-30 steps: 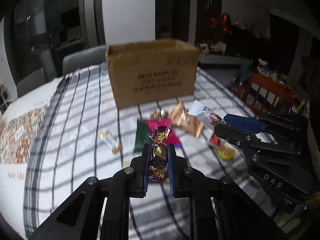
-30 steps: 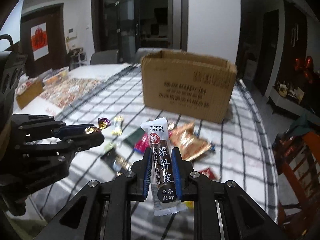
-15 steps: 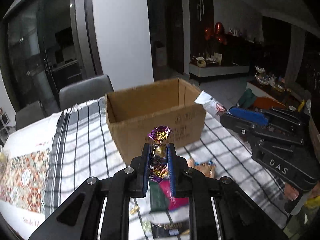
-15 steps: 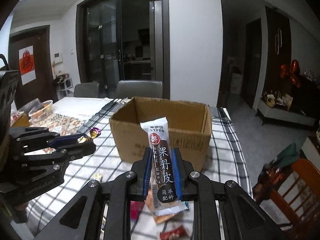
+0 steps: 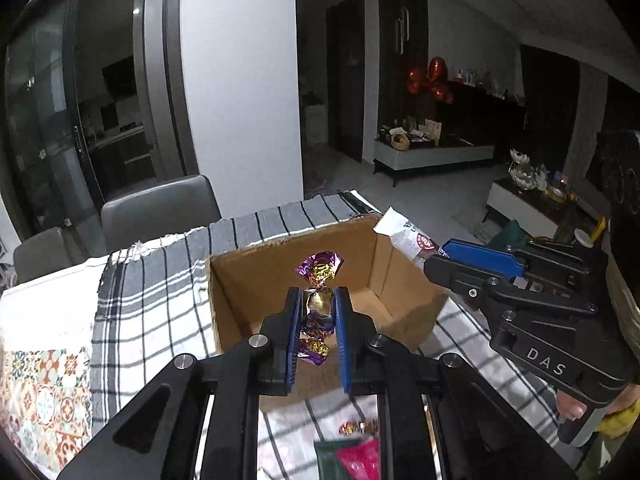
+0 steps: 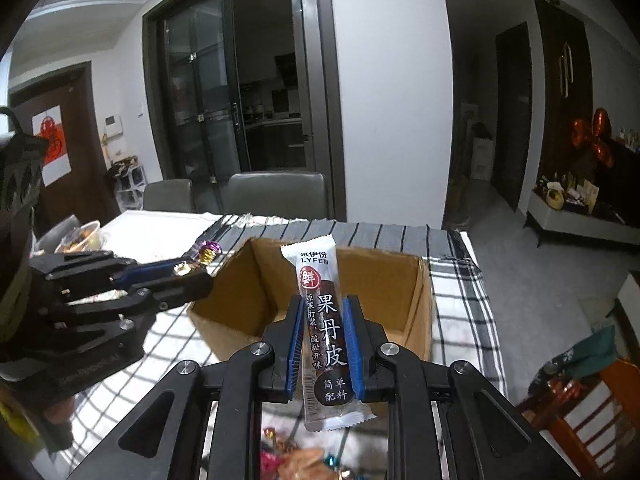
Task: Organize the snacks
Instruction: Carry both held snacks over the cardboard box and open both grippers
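Observation:
An open cardboard box (image 5: pixel 256 280) (image 6: pixel 384 280) stands on the checked tablecloth. My left gripper (image 5: pixel 318 300) is shut on a purple and gold wrapped candy (image 5: pixel 320 272) and holds it above the box's near wall; it shows from the side in the right wrist view (image 6: pixel 196 268). My right gripper (image 6: pixel 324 308) is shut on a long white and brown LYFEN fruit-leather bar (image 6: pixel 322 320), upright above the box's near edge. In the left wrist view it (image 5: pixel 430 258) holds the bar (image 5: pixel 404 234) over the box's right corner.
Loose snacks lie on the cloth (image 5: pixel 152 292) in front of the box: a gold candy (image 5: pixel 358 426), red and green packets (image 5: pixel 352 460), more wrappers (image 6: pixel 304 460). Grey chairs (image 6: pixel 276 196) stand behind the table. A bowl (image 6: pixel 80 238) sits at far left. A wooden chair (image 6: pixel 580 408) is right.
Both grippers have risen and moved forward with their snacks, from above the loose pile to over the open box. The box's inside is now in view.

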Demonstrator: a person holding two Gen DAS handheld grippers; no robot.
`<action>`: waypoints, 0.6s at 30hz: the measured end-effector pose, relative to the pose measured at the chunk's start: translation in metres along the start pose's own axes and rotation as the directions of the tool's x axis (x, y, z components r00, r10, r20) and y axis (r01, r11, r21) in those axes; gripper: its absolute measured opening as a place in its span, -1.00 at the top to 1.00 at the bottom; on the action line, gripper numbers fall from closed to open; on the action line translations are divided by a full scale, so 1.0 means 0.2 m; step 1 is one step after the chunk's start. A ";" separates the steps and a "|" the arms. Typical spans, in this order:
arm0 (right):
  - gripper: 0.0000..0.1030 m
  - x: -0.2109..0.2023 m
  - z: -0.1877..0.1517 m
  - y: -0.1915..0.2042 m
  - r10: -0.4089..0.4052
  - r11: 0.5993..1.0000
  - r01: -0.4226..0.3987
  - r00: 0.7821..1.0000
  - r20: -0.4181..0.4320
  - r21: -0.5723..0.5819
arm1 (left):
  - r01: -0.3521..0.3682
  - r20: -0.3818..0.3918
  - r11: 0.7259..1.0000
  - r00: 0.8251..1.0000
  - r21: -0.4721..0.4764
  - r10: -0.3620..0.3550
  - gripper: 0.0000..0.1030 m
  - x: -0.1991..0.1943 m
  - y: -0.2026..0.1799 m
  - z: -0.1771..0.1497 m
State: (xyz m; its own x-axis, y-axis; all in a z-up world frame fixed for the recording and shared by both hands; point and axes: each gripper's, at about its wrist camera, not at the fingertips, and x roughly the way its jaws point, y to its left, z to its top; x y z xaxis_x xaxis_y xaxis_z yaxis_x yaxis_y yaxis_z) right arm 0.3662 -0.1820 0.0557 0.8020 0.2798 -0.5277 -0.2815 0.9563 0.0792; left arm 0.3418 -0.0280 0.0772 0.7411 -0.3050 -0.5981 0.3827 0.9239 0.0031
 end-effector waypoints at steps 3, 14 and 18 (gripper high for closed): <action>0.59 0.07 0.03 -0.03 0.007 1.000 -0.007 1.000 -0.012 0.001 | -0.008 -0.010 1.000 1.000 -0.007 0.008 0.66 0.08 0.02 0.04; 0.31 0.24 0.08 -0.12 -0.055 0.998 0.058 0.996 -0.067 0.034 | -0.036 -0.067 0.996 0.997 -0.087 0.030 0.01 0.26 0.12 0.07; 0.31 0.17 0.05 -0.10 -0.076 0.997 0.077 0.996 -0.048 0.029 | -0.060 -0.058 0.995 0.997 -0.075 0.056 -0.12 0.19 0.10 0.03</action>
State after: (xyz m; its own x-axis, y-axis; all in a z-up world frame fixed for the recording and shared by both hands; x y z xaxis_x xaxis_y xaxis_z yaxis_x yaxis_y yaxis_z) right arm 0.4048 -0.1904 0.0449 0.7951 0.2018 -0.5719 -0.2030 0.9772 0.0626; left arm 0.3802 -0.0225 0.0594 0.7282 -0.2394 -0.6423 0.2952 0.9552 -0.0214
